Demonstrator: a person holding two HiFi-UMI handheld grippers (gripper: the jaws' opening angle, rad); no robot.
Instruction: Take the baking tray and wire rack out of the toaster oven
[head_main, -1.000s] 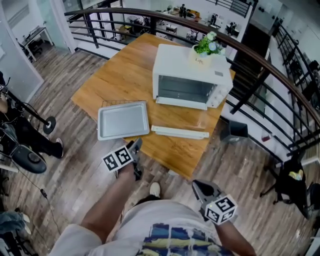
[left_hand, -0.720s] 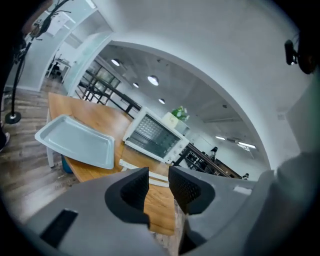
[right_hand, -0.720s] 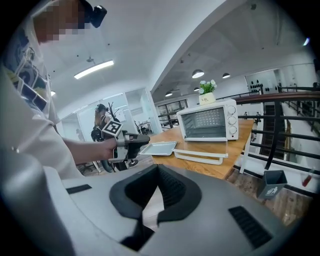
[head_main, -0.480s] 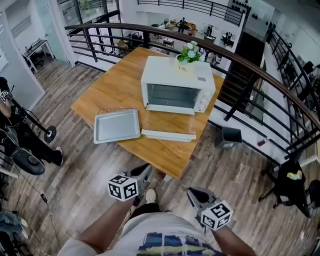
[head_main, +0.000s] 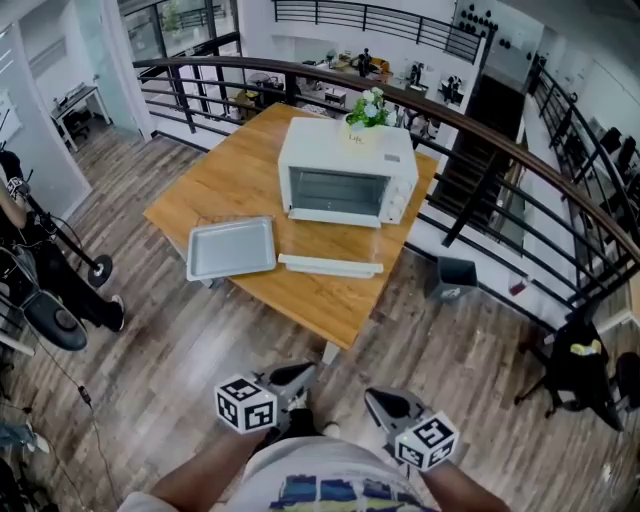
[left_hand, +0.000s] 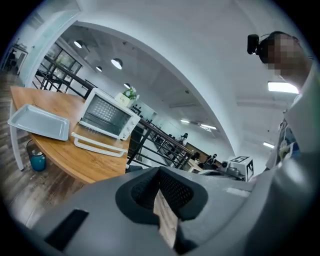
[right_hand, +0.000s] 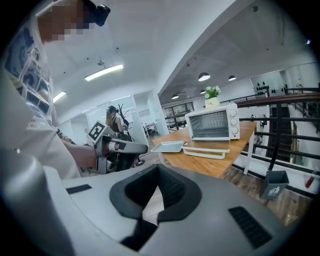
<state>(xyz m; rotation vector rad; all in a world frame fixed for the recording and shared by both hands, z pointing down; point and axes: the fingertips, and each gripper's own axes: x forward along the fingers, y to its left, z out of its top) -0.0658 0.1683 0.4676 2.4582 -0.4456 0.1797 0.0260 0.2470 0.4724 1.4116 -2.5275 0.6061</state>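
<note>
The grey baking tray (head_main: 231, 248) lies on the wooden table (head_main: 240, 170), left of the white toaster oven (head_main: 345, 170). The oven's door (head_main: 330, 266) hangs open, flat in front of it. No wire rack can be made out. Both grippers are held close to my body, well away from the table. My left gripper (head_main: 300, 372) has just closed its jaws and is shut with nothing in it. My right gripper (head_main: 375, 400) is also shut and empty. The left gripper view shows the tray (left_hand: 37, 122) and oven (left_hand: 107, 117) far off.
A small potted plant (head_main: 368, 107) stands on top of the oven. A black railing (head_main: 480, 120) curves behind the table, and a grey bin (head_main: 452, 275) sits on the floor to its right. A person with gear is at the far left (head_main: 30, 270).
The table now sits farther away in the head view. Both grippers have drawn back toward my body. The left gripper rolled and its jaws closed.
</note>
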